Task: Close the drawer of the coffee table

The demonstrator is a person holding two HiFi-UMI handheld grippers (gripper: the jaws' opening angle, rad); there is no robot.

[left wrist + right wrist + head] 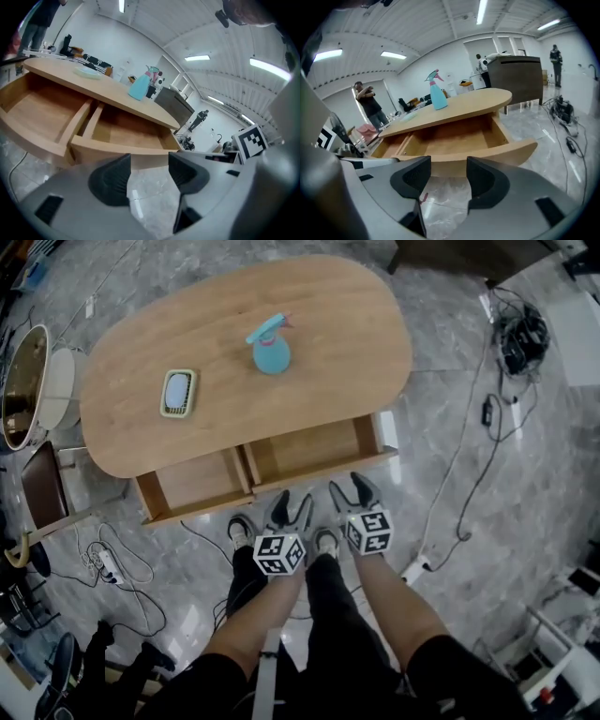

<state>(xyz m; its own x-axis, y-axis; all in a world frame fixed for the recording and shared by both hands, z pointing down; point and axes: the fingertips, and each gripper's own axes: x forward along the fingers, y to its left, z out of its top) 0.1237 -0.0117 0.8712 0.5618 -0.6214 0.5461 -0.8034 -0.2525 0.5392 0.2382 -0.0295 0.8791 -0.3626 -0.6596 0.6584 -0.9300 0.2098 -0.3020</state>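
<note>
The oval wooden coffee table [309, 399] has two drawers pulled out side by side along its near edge. The left drawer [192, 484] and the right drawer [319, 451] are both empty. My left gripper [292, 508] hovers open just short of the front panels, near the gap between the drawers. My right gripper [352, 489] is open too, close to the right drawer's front. In the left gripper view the left gripper [149, 174] faces the right drawer front [122, 151] without touching it. In the right gripper view the right gripper [449, 176] faces that curved front [497, 153].
A teal spray bottle [270, 348] and a small green-rimmed dish [178, 393] stand on the tabletop. Cables and a power strip [111, 566] lie on the marble floor at left, more cables [487, 418] at right. A round stool [28, 385] stands left of the table. The person's shoes [241, 527] are near the drawers.
</note>
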